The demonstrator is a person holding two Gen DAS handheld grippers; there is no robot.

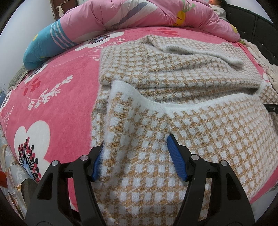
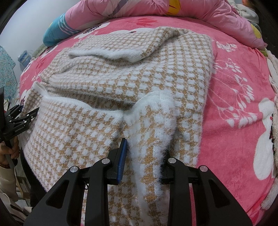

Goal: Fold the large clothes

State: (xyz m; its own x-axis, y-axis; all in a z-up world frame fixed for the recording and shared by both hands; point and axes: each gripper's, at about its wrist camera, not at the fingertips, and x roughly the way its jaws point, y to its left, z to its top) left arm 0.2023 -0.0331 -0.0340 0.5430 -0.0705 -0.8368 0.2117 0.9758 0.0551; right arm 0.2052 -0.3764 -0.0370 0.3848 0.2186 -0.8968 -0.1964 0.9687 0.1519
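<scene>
A fuzzy tan-and-white checked sweater point(image 1: 182, 73) lies on the pink floral bed cover, its sleeves folded across the body; it also shows in the right wrist view point(image 2: 139, 69). Its white hem point(image 1: 199, 102) is lifted toward the body and bunches near me. My left gripper point(image 1: 134, 144) stands open with the hem's left corner between its blue fingers point(image 1: 175, 154). My right gripper point(image 2: 147, 149) stands open with the hem's right corner point(image 2: 156, 111) between its fingers; the right finger is hidden by fluffy knit.
A pink bed cover point(image 1: 66, 97) with white flowers lies under the sweater. A rolled pink quilt point(image 1: 139, 13) and a blue striped pillow point(image 1: 45, 45) lie along the far side. A black headboard point(image 1: 252, 22) stands at the right. The left gripper point(image 2: 19, 118) shows at the right wrist view's left edge.
</scene>
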